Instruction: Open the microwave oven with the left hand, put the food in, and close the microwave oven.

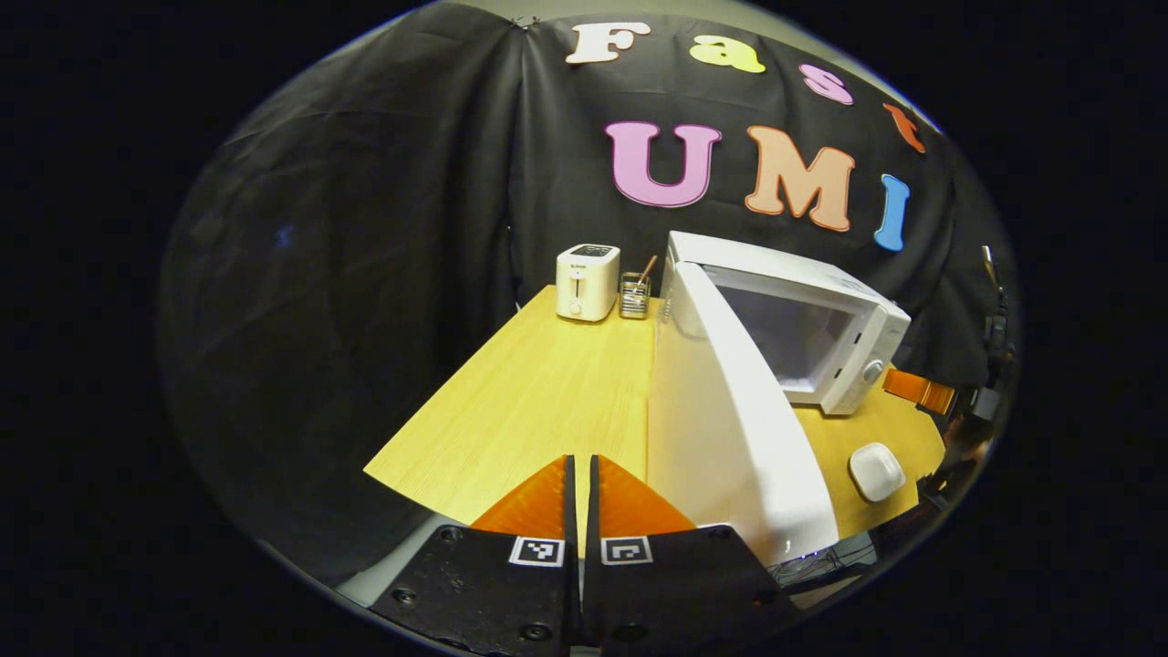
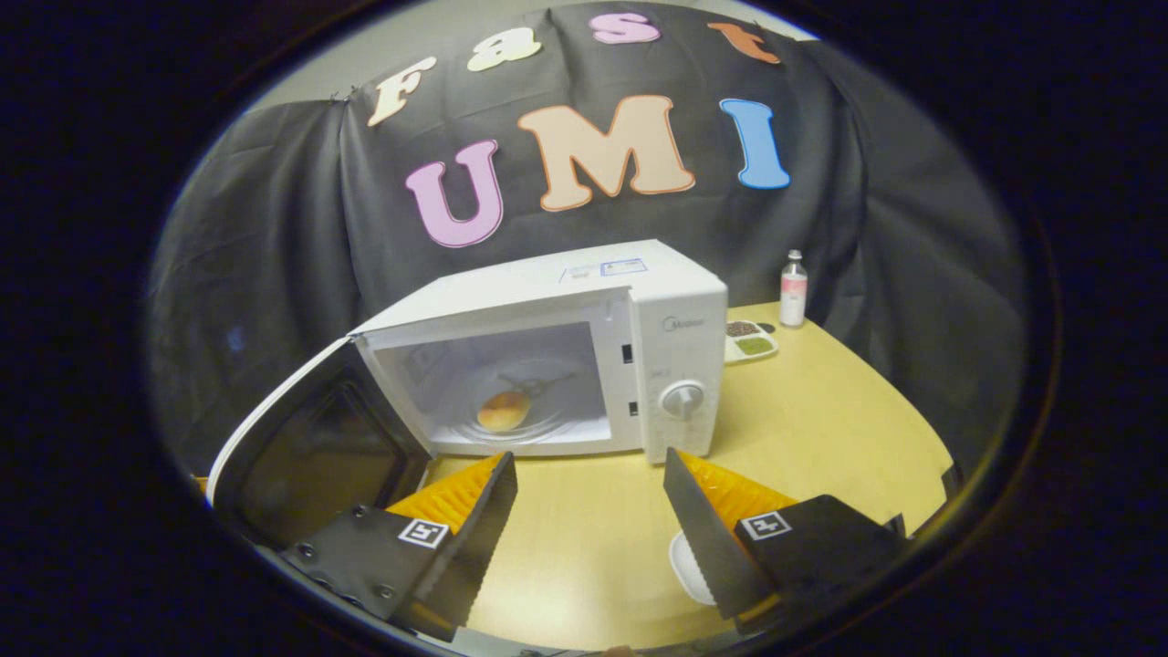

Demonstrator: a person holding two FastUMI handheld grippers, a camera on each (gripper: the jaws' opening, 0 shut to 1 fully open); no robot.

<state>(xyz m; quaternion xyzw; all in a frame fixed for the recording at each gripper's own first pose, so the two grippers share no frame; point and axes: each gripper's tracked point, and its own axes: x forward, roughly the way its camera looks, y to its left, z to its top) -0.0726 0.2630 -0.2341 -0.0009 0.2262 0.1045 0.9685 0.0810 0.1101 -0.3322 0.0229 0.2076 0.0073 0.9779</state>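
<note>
The white microwave stands on the wooden table with its door swung wide open to the left. A golden bun lies on the glass plate inside the cavity. My right gripper is open in front of the oven, apart from it, with nothing between its fingers. In the left gripper view the microwave shows from the side and the door's white outer face stands just right of my left gripper, which is shut on nothing.
A white toaster and a clear holder with sticks stand at the table's far end. A small white dish lies near the front edge. A bottle and a small tray of seasonings sit right of the microwave.
</note>
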